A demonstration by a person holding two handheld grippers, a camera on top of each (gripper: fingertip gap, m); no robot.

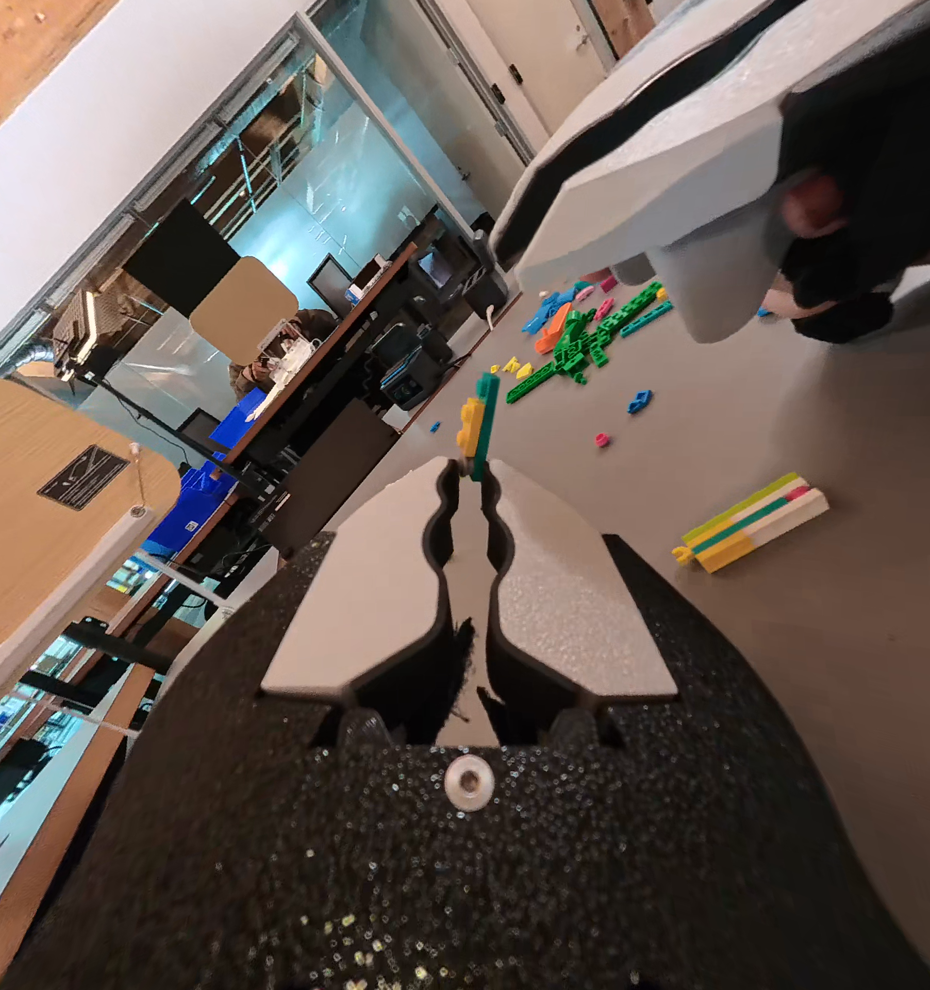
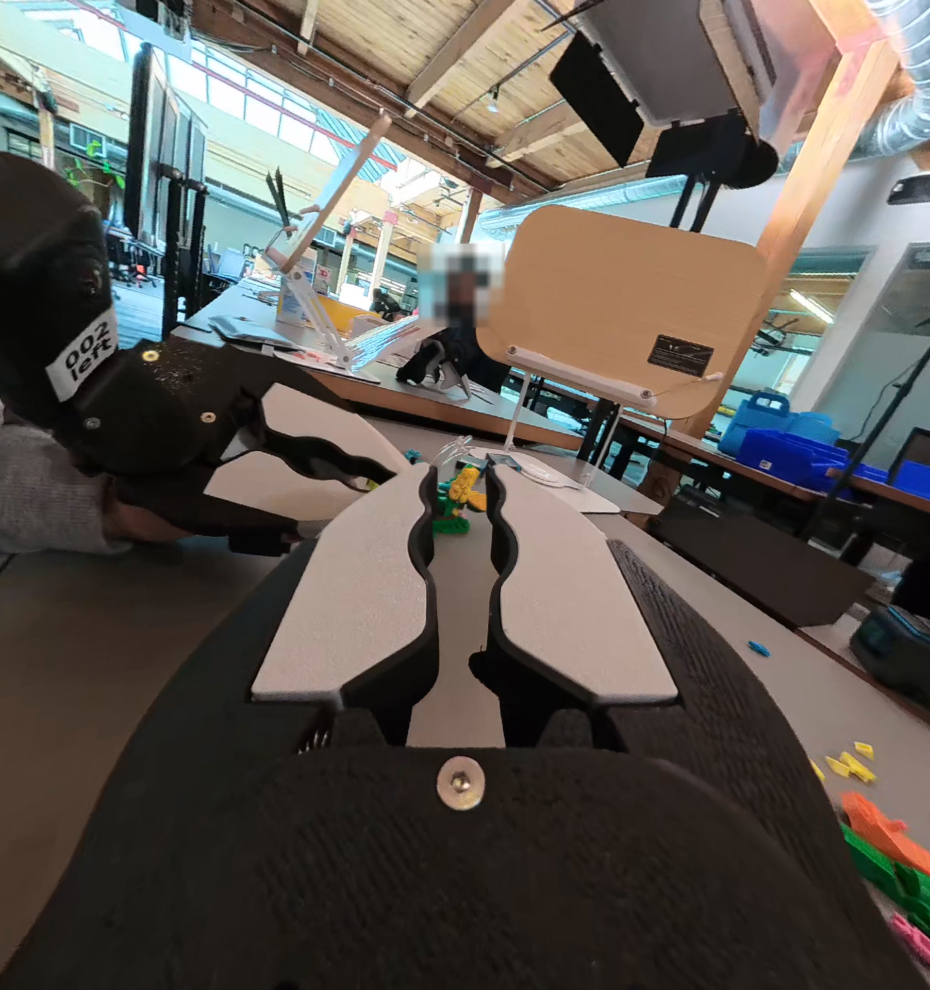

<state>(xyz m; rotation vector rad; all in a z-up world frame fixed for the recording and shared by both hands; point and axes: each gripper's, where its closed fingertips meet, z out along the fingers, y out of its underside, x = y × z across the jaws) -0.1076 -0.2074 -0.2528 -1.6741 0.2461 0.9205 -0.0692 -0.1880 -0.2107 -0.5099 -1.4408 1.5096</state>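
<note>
Left tool (image 1: 471, 471) clamping teal strip (image 1: 485, 423) with yellow brick (image 1: 469, 423) attached, holding it above bench (image 1: 720, 669). Right tool (image 2: 460, 482) standing apart, bare, near brick pile (image 2: 455, 506).

A grey tabletop (image 1: 773, 669) carries a heap of green, orange, blue and pink bricks (image 1: 586, 332), a striped brick block (image 1: 752, 522), and stray yellow (image 1: 514, 367), blue (image 1: 638, 400) and pink (image 1: 602, 440) pieces.
</note>
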